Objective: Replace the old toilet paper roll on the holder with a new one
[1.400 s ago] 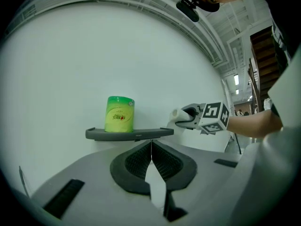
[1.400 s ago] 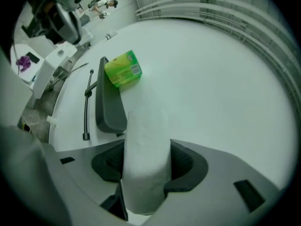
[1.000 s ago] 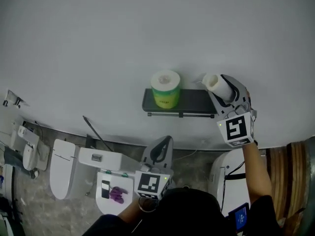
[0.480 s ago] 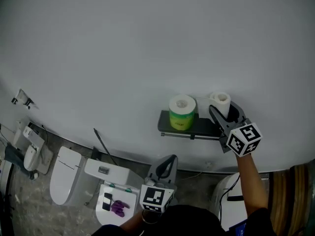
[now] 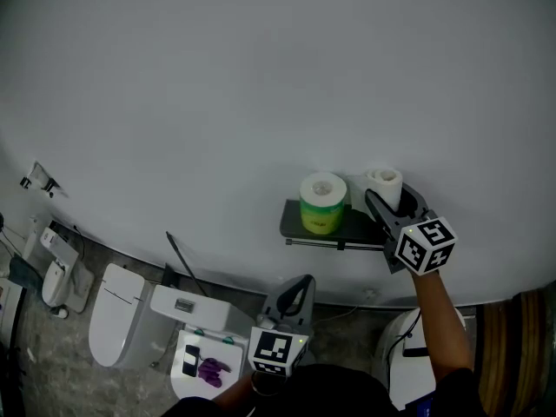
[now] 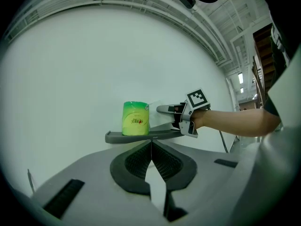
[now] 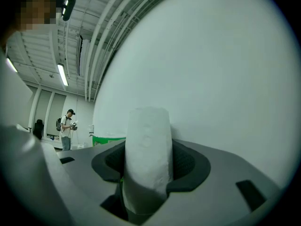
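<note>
A second ago my right tool (image 5: 391,200) held the white toilet paper roll (image 5: 383,183) tipped over, one end facing up and left above the right end of the shelf (image 5: 347,228). Now the tool has rolled over and the roll stands upright with its core hole facing up, at that same end of the shelf, just beside the green-wrapped roll (image 5: 323,201). I cannot tell whether its base touches the shelf. The roll is plain white, slim and faintly embossed, and my right tool's pads are clamped on its sides. My left tool (image 5: 291,298) has kept low in front of me, its jaws together with nothing between them. Only the right gripper view shows the pads pressing into the paper, and a person (image 7: 67,128) standing far off to the left. The left gripper view shows the shelf edge-on, the green roll standing on it and my right tool at its right end, while the white roll is hard to make out there against the wall.
</note>
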Tool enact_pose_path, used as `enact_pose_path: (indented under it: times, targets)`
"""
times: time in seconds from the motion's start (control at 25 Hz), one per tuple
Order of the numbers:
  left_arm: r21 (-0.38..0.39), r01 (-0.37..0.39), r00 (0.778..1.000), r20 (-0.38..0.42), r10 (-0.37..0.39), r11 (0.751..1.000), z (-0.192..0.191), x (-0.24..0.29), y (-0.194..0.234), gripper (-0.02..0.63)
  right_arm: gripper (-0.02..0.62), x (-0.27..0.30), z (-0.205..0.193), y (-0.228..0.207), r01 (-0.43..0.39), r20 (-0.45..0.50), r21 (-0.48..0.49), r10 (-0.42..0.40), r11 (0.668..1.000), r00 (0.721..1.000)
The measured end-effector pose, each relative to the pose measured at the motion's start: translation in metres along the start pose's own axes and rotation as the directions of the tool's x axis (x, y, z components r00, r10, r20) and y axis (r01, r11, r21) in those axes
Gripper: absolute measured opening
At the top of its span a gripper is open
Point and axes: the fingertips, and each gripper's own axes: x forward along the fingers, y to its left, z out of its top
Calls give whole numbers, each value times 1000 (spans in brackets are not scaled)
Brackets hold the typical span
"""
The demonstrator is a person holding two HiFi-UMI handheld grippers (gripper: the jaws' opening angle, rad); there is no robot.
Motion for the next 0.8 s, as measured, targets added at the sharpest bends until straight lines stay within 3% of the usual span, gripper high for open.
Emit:
enact_pose_path:
  times: [0.4, 0.64, 0.8]
  targets:
    - [-15, -3, 1000, -4, 3, 1000, 7, 1, 3, 23, 242, 0, 0, 3, 1, -61, -19, -2, 1000, 998]
    - [-19, 9, 1000, -12, -9, 1000, 0, 1, 0, 23, 256, -6, -9, 3, 18, -133, -111, -33, 994, 991]
    - [-22, 2, 1000, -24, -3, 1000, -1, 1, -3, 23, 272, -13, -9, 3, 32, -124, -146, -50, 989, 991]
